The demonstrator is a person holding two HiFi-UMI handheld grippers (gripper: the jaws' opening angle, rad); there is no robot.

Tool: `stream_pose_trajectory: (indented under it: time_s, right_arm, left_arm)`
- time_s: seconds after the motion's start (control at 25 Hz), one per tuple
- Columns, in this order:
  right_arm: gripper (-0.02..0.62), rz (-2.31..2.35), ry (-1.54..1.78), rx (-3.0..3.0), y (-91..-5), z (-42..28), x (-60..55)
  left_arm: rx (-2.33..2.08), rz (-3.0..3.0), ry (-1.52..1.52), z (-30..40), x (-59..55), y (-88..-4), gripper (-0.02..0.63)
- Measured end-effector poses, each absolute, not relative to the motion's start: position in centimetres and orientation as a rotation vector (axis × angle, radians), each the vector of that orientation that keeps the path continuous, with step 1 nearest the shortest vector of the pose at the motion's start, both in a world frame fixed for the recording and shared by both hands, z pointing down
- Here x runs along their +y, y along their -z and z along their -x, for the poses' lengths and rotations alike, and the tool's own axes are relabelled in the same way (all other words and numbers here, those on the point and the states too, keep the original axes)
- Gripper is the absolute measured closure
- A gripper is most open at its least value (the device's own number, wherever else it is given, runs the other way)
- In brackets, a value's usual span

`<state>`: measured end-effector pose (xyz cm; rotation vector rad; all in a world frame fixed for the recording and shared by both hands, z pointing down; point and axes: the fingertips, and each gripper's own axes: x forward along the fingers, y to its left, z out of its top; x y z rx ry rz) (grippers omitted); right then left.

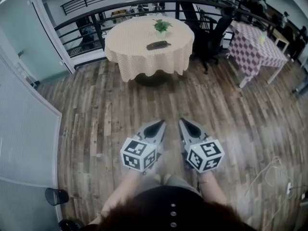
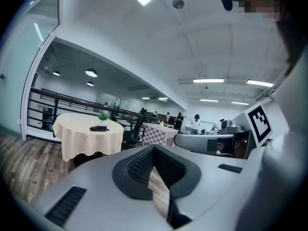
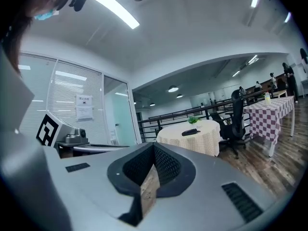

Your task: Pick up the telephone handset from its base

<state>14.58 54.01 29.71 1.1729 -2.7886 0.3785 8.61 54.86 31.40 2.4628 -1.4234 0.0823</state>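
Distant table [image 1: 134, 42]: telephone [image 1: 159, 45] small, indistinct; left gripper [image 1: 160, 123], right gripper [image 1: 182, 121] fingers clenched, empty.

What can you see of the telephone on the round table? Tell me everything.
The telephone is a small, dark, low, elongated shape, likely plastic. It lies flat on the cream checked cloth of the round table, roughly mid-table and just on the near side of a small green potted plant. From this far off, handset and base cannot be told apart, and no cord shows. Only the cloth touches it.
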Motion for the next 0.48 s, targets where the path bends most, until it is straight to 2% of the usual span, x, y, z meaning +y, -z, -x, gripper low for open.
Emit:
stream_pose_trajectory:
  time_s: [0.48]
  right_arm:
    - [0.586, -1.148, -0.398, -2.802, -30.6, -16.5, 51.6]
  left_arm:
    - [-1.388, -2.486, -0.017, -11.5, 52.8, -31.6, 0.6]
